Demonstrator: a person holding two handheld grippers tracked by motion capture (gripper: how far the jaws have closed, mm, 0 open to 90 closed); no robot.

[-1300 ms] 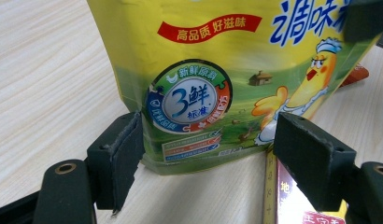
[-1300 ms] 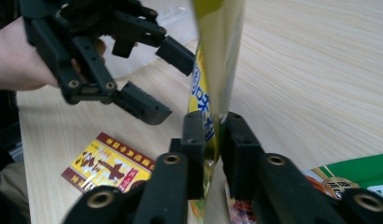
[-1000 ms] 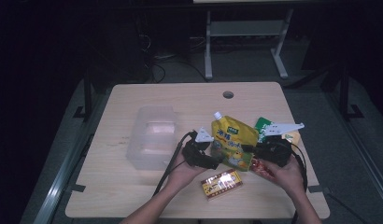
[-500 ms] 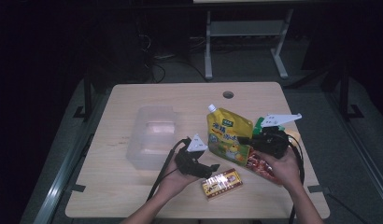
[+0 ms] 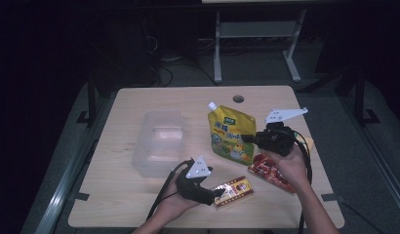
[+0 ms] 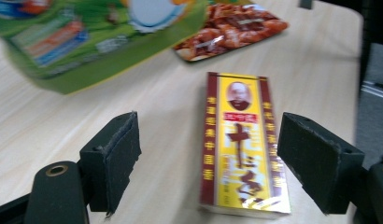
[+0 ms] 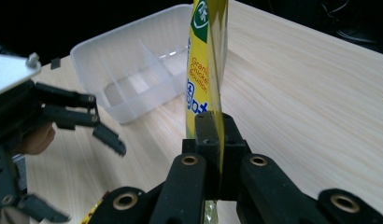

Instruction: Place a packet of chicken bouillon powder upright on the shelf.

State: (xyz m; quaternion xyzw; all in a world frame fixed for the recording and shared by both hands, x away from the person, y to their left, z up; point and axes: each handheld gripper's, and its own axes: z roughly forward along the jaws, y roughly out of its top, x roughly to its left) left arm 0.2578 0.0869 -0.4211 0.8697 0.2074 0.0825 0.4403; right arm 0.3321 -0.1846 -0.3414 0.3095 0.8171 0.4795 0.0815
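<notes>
Seen from the high view, the right gripper [image 5: 250,139] has its fingers clamped on the edge of a yellow pouch [image 5: 230,134] with a white spout, raised off the tabletop [image 5: 139,204] beside a clear plastic box [image 5: 159,141]. It looks soft and floppy, likely to swing, so a grip on the stiff seam suits it. From the left gripper view, open fingers [image 6: 116,158] flank a flat yellow carton [image 6: 241,144] with red Chinese characters and a small portrait. From the right gripper view, closed fingers [image 7: 203,135] pinch the pouch [image 7: 206,60]; "Granu… Bouillon" is partly readable.
</notes>
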